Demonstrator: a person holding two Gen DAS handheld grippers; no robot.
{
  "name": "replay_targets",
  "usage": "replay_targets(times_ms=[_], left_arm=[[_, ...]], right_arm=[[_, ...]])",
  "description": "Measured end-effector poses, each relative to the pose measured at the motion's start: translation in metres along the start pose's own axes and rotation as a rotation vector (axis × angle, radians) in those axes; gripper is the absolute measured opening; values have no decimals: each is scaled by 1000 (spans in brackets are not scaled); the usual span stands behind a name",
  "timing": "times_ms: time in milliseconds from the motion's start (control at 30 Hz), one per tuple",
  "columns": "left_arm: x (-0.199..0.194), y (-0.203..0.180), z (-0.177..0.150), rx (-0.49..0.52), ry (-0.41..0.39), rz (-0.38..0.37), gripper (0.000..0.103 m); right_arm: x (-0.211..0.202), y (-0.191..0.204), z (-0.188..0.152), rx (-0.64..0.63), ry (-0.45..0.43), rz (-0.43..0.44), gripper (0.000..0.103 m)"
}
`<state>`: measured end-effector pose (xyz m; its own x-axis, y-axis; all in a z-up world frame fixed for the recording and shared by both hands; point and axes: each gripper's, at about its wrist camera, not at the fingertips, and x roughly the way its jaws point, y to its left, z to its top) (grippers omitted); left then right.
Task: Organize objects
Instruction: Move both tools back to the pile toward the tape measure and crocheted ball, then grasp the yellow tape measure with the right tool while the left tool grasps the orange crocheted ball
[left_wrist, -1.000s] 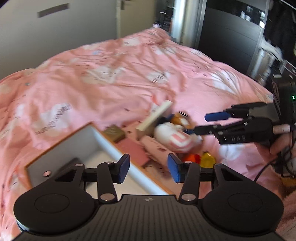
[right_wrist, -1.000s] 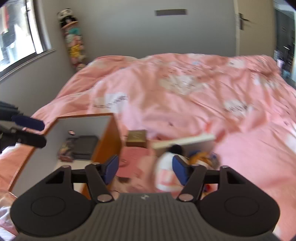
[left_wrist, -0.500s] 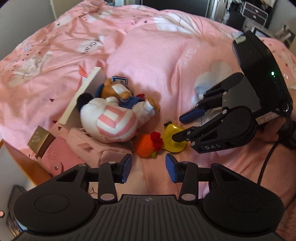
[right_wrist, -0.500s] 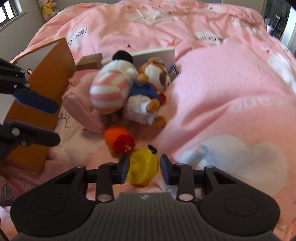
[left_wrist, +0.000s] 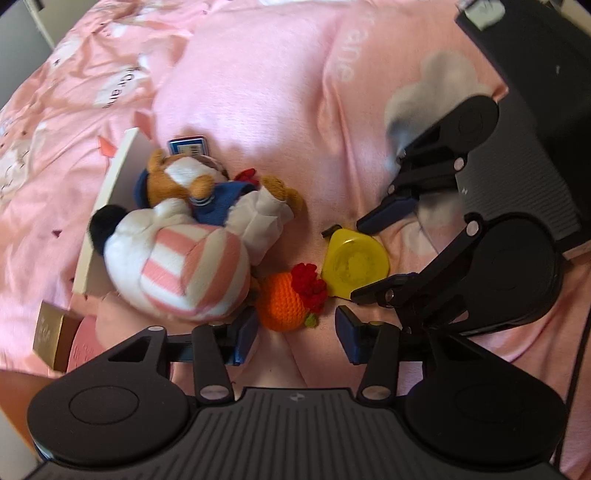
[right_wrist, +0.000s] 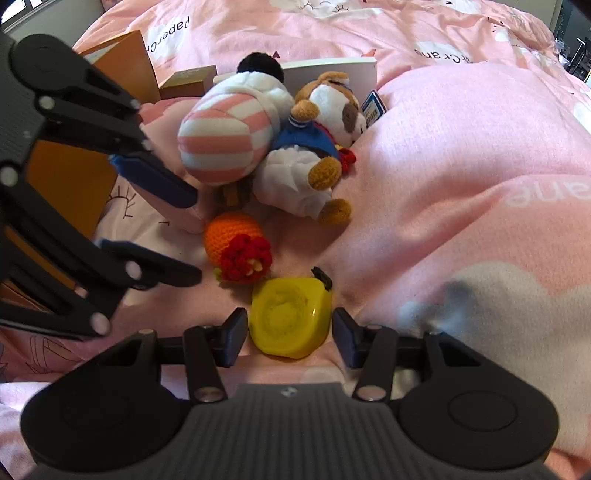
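Note:
A yellow tape measure (right_wrist: 290, 321) lies on the pink duvet between the fingers of my right gripper (right_wrist: 290, 338). Its jaws are opening, and a thin gap shows at each pad. An orange crochet ball (left_wrist: 284, 306) with a red flower lies just ahead of my left gripper (left_wrist: 295, 338), partly between its blue pads. Those jaws are opening too and do not touch the ball. The two grippers point down side by side, and each shows in the other's view: right gripper (left_wrist: 369, 258), left gripper (right_wrist: 190, 236). The tape measure (left_wrist: 354, 264) touches the ball (right_wrist: 236, 236).
A pink-striped plush (left_wrist: 184, 273) and a brown dog plush (left_wrist: 207, 192) lie behind the ball against a white book (right_wrist: 332, 70). A gold box (left_wrist: 48, 332), a pink pouch (right_wrist: 162, 122) and an orange-sided box (right_wrist: 122, 55) lie beside them. A raised duvet fold (right_wrist: 461, 147) borders the toys.
Both grippers tipped down and sank from looking across the bed to hanging over the toys. The left one slid to the orange ball. The right jaws widened around the yellow tape measure.

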<state>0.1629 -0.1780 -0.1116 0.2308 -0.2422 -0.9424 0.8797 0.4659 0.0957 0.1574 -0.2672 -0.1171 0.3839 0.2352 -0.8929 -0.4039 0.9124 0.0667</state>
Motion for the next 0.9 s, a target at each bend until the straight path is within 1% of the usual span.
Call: replay_targets(times_ms=[67,133,200,333,433,500,633,700,767,800,900], left_arm=[[7,3,2,-8,20,-1,57],[15,7,4,-20,39,-21,57],[20,8,4,-8,46,-35,57],[25,7,6,6,65,-24,57],[29,8,7,-5,79,-27,60],[31,8,9,-20,88,-29,63],[38,12,12,-86,113,-11,63],[44,13,13,-123,135,11,62],[45,11,14,-128,146,29,59],[45,10,13,-130,149,37,53],[37,15,9,-166,134,27,51]], right_arm=[[2,-3,0,4,6,8,52],[3,-4,-1,1,11,14,52],[3,-4,-2,-9,16,20,52],[0,-7,-4,-15,14,45,53],[-1,-8,-6,-19,13,69,57],[-2,-8,-7,-26,15,79,60],[-3,-8,-9,-26,16,83,60],[-3,-7,-9,-35,19,73,60],[-3,-7,-10,-32,18,74,60],[-4,-8,-11,-26,15,77,60],[-5,-7,-12,-22,7,72,59]])
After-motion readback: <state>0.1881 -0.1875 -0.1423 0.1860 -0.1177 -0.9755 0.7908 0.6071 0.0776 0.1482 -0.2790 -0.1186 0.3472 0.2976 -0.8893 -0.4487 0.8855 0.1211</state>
